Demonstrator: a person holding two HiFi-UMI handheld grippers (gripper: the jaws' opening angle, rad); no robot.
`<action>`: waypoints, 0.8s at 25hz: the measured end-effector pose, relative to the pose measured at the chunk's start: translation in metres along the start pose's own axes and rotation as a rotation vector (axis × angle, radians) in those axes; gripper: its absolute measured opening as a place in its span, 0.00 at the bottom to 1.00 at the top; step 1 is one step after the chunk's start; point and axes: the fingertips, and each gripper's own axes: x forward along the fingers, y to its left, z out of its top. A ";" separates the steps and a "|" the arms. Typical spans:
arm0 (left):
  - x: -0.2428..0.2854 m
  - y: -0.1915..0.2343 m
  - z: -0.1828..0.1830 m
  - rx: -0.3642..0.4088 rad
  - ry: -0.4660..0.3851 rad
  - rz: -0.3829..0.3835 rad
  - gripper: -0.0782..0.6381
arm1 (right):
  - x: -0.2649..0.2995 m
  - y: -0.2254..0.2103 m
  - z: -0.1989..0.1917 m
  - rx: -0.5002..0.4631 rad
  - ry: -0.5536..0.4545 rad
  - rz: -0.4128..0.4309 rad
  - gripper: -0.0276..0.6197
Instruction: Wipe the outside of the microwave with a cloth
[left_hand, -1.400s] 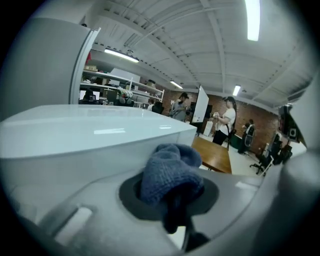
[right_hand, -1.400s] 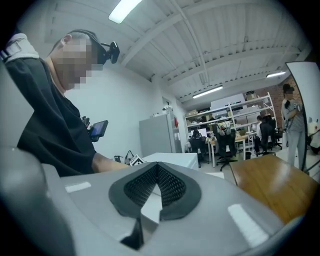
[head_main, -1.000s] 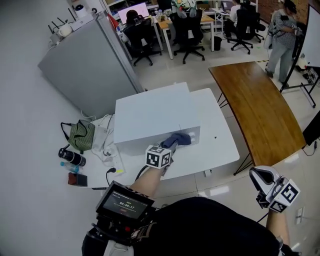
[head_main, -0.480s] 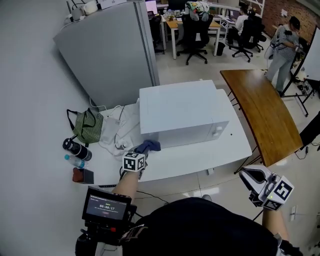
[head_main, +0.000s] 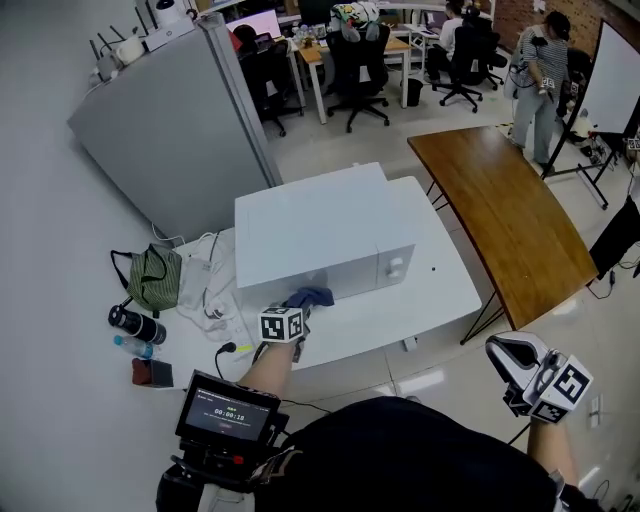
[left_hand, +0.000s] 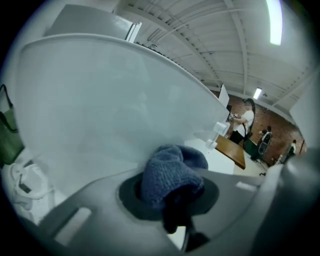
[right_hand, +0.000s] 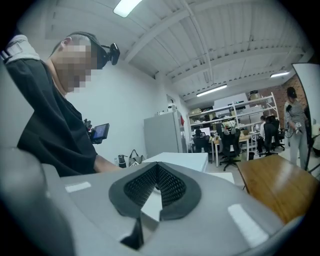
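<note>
- right tongs (head_main: 512, 352) hang off to the person's right, clear of the bench (head_main: 440, 290); jaws together, nothing in them, idle
- left tongs (head_main: 299, 306) are clamped on the blue cloth (head_main: 311, 296); the wad is pressed on the lower front face of the microwave (head_main: 310, 225), left of middle
- change: a second ago the cloth was by the knob (head_main: 395, 266); half a second ago at the left front corner; now back in from that corner
- meaning: probably back-and-forth strokes, front face under way; top and sides likely still to do
- room: bare bench strip in front and to the right allows free sweeps
- left side is cramped: cables (head_main: 207, 292) just beside the microwave, green bag (head_main: 150, 278) near
- wooden table (head_main: 500, 200) is well apart
</note>
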 end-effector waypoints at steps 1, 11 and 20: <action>0.015 -0.021 0.004 0.005 0.006 -0.014 0.19 | -0.015 -0.015 -0.001 0.003 -0.005 -0.011 0.05; 0.114 -0.174 0.043 0.037 0.026 -0.067 0.19 | -0.124 -0.125 -0.011 0.048 -0.028 -0.094 0.05; 0.078 -0.142 0.039 0.013 -0.025 -0.112 0.19 | -0.087 -0.095 -0.005 0.029 -0.005 -0.040 0.05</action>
